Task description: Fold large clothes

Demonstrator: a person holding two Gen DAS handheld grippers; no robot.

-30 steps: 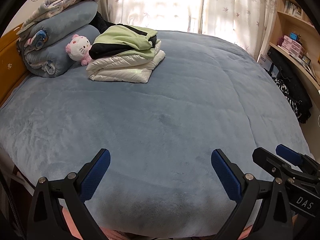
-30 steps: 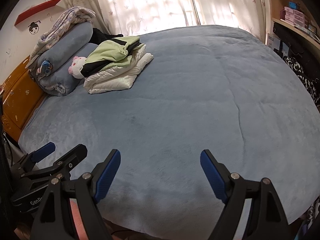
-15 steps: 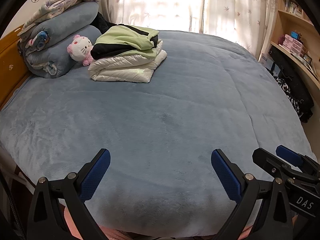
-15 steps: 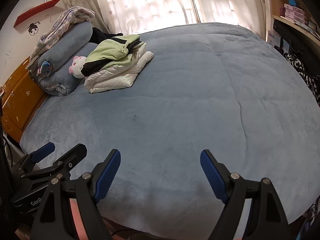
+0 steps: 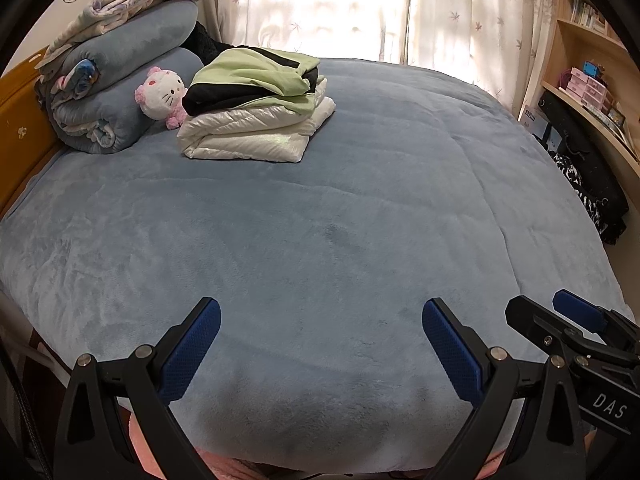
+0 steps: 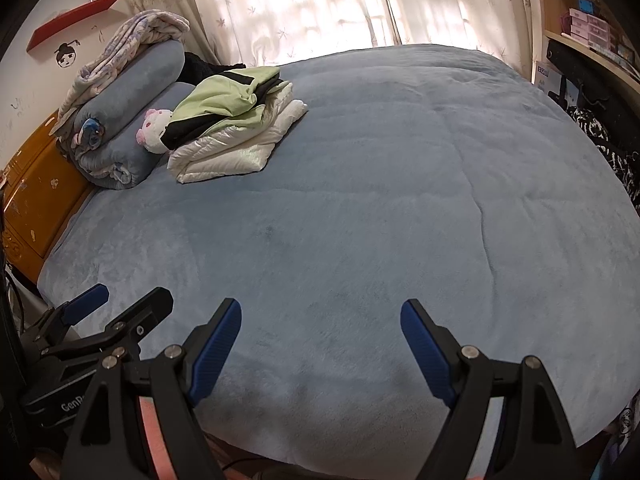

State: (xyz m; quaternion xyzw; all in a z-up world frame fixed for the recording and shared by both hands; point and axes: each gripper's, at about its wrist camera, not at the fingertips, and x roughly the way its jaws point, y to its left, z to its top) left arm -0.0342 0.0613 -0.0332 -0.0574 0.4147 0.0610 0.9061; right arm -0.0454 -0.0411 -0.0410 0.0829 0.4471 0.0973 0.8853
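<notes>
Hovering over the near edge of the blue bed [image 5: 320, 208], the left gripper [image 5: 320, 336] and right gripper [image 6: 320, 336] both gape wide with nothing between their pads, unchanged from a second ago. The folded clothes [image 5: 256, 120] stay stacked at the far left beside the plush cat [image 5: 162, 96].

Blue-grey bed cover [image 5: 320, 220] fills most of my view. Sunlit floral curtains [image 5: 332, 8] along the top, orange headboard [image 6: 36, 188] at left, wooden shelves [image 5: 588, 80] upper right, red wall shelf [image 6: 72, 24] upper left.
</notes>
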